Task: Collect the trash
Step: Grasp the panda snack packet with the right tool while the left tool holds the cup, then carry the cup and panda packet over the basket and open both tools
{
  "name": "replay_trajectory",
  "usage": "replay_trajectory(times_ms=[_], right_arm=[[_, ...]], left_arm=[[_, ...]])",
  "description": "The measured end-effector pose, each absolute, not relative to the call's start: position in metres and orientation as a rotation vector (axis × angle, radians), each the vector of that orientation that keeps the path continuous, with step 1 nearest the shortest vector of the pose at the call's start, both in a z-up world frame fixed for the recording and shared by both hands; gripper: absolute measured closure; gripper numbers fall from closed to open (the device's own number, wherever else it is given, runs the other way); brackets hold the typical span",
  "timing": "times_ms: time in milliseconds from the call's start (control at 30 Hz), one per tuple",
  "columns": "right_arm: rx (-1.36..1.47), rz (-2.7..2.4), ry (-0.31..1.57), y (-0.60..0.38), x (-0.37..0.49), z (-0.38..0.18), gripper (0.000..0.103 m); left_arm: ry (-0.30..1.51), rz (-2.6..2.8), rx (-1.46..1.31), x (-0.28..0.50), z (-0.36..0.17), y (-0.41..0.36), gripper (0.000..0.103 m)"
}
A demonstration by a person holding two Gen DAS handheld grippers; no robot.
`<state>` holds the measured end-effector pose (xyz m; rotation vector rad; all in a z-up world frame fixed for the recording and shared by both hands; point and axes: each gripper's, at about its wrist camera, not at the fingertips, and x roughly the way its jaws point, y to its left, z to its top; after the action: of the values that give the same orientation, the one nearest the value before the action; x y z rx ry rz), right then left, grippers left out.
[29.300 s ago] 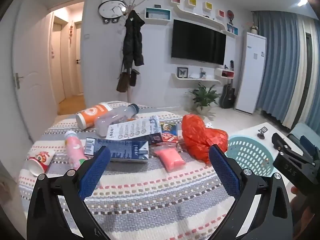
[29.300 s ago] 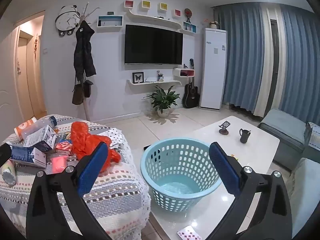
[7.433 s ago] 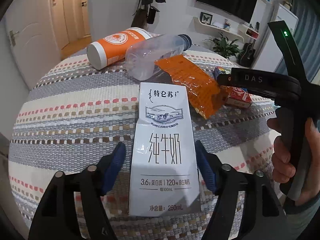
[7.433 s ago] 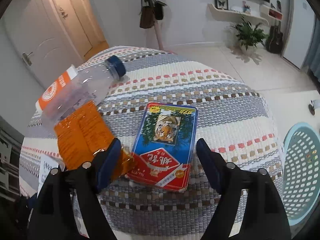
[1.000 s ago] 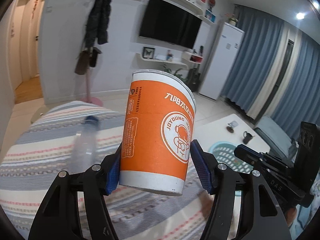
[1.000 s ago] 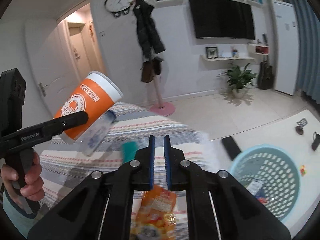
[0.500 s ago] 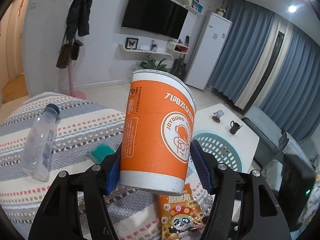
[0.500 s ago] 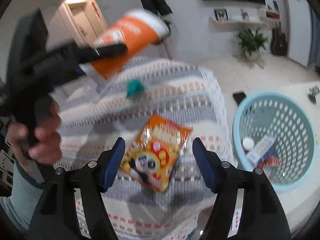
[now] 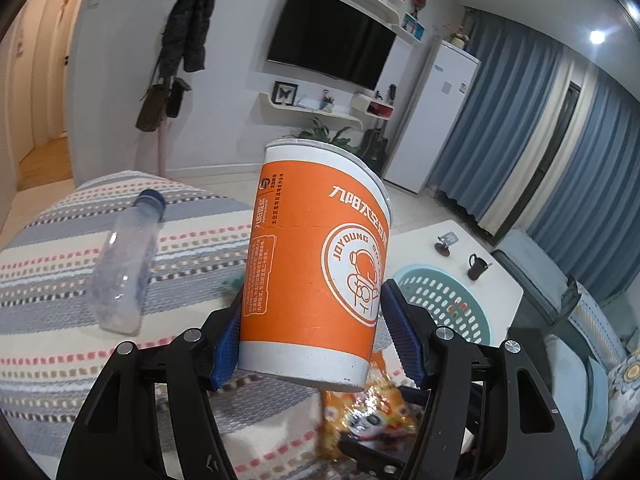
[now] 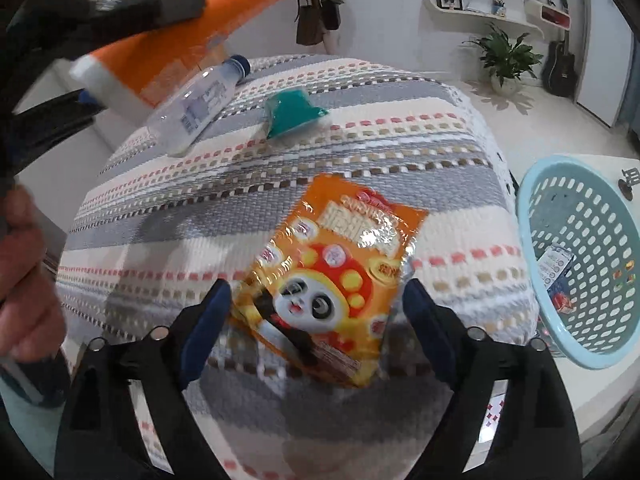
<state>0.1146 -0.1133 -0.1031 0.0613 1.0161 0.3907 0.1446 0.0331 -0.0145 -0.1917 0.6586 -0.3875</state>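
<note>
My left gripper [image 9: 316, 334] is shut on a tall orange and white paper cup [image 9: 316, 264], held upright above the striped table; the same cup [image 10: 192, 28] shows at the top left of the right wrist view. My right gripper [image 10: 320, 312] hovers low over an orange snack bag with a panda [image 10: 332, 276], which lies flat between its fingers; its jaws are opening and the pads do not touch the bag. The snack bag [image 9: 368, 412] also peeks out under the cup. A light blue basket [image 10: 584, 256] stands to the right with some trash inside.
A clear plastic bottle with a blue cap [image 10: 196, 108] and a small teal packet [image 10: 292, 112] lie farther back on the striped tablecloth [image 10: 200, 216]. The basket [image 9: 444, 300] sits on a white low table [image 9: 424, 240]. A person's hand [image 10: 24, 280] holds the left gripper's handle.
My right gripper went from shut to wide open and dropped down over the snack bag. The left gripper with the cup shifted slightly; the bottle now lies left of it.
</note>
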Motion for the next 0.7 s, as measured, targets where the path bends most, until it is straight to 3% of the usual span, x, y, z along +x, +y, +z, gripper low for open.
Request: replay_trajectory(times_ms=[167,233,300,367,400,467,500,700], right_arm=[[-0.088,0.306,1.009,-0.082,0.118,-0.109,0.011],[-0.113,0.302,0.994,-0.077,0.118,-0.109,0.015],[-0.113,0.321,0.987,-0.077,0.118,-0.108,0.029],[-0.106,0.329,0.987,-0.081,0.117,-0.106,0.033],[-0.104,0.331,0.985,-0.083,0.117,-0.105,0.046],[-0.094,0.352,0.975,-0.088,0.117,-0.101,0.055],[-0.082,0.368,0.978,-0.090,0.117,-0.101,0.067],[-0.031,0.378,0.930,-0.111,0.113,-0.089,0.078]], left_arm=[[0.637,-0.361,-0.208,0.139,-0.011,0.049,0.041],[0.637,-0.358,-0.222,0.139,-0.011,0.054,0.041],[0.637,-0.351,-0.224,0.138,-0.012,0.054,0.041],[0.638,-0.348,-0.224,0.137,-0.012,0.055,0.041],[0.640,-0.347,-0.227,0.138,-0.013,0.054,0.041],[0.640,-0.347,-0.227,0.138,-0.013,0.052,0.041],[0.641,-0.348,-0.225,0.139,-0.013,0.050,0.041],[0.648,-0.357,-0.213,0.140,-0.012,0.034,0.041]])
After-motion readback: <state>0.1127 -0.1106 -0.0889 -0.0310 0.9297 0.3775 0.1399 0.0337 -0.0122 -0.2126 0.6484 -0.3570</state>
